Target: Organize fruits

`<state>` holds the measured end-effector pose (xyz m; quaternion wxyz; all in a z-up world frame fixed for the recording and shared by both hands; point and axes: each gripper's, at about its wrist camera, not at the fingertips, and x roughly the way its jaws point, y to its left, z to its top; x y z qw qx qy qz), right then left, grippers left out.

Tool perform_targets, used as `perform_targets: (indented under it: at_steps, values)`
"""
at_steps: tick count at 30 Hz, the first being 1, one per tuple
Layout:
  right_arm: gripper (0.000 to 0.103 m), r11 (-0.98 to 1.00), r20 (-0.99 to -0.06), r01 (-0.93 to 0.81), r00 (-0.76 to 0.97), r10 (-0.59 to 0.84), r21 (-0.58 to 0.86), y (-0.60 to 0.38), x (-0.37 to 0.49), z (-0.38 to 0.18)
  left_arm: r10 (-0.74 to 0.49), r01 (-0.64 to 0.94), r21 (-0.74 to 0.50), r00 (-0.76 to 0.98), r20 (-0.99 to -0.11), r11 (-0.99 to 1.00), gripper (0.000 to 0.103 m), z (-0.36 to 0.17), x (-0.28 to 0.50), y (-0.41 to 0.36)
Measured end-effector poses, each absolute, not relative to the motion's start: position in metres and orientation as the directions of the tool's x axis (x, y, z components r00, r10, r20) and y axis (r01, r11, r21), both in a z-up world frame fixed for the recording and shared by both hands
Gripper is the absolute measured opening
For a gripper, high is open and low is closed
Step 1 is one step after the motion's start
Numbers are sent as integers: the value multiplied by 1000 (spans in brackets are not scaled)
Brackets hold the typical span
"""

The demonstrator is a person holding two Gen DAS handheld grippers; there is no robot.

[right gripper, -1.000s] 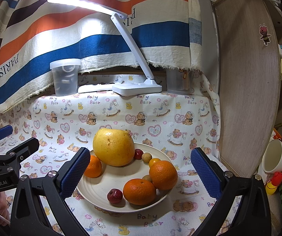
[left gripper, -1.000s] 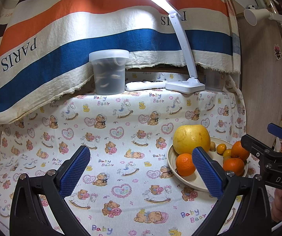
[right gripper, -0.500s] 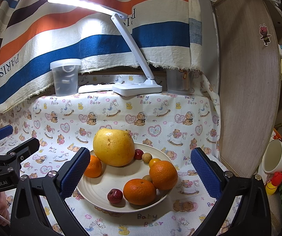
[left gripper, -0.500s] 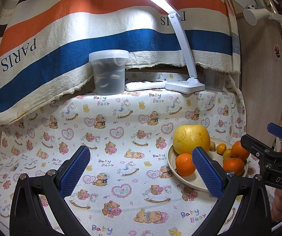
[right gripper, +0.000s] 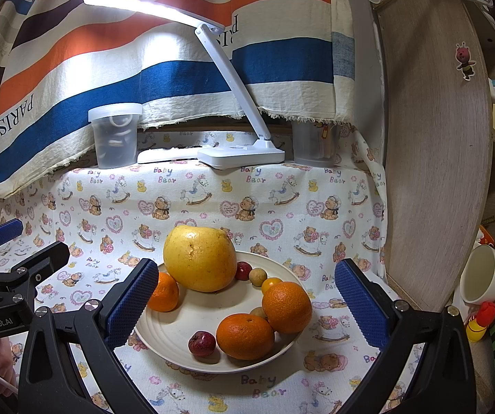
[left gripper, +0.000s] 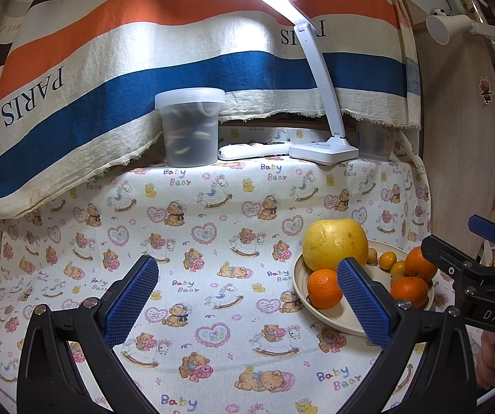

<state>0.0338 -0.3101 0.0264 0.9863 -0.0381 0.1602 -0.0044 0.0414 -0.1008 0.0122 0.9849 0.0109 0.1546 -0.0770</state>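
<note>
A cream plate (right gripper: 178, 331) (left gripper: 302, 286) rests on the bear-print cloth and holds a large yellow pomelo (right gripper: 199, 258) (left gripper: 333, 243), three oranges (right gripper: 245, 336) (right gripper: 287, 307) (right gripper: 164, 291), two small red fruits (right gripper: 201, 344) (right gripper: 244, 270) and several small yellow and brown ones (right gripper: 270, 284). My right gripper (right gripper: 247, 307) hovers open just in front of the plate, its blue pads on either side of it. My left gripper (left gripper: 247, 305) stands open over bare cloth left of the plate, its right pad overlapping the plate's near edge in view. Neither holds anything.
At the back stand a lidded translucent tub (left gripper: 190, 127), a white power strip (left gripper: 254, 150), a lit desk lamp (left gripper: 323, 148) and a second container (right gripper: 313, 145) under a striped hanging cloth. A wooden panel (right gripper: 437, 172) walls the right side; a white mug (right gripper: 482, 274) sits beyond it.
</note>
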Motion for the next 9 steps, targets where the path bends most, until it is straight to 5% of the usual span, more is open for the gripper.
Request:
perform_targets:
  at_steps: [9]
  values:
    - [103,997,-316,-4,948,-21,-77,-310,34,27,-148,155,-2,940,-306,988,103,12,41,-102]
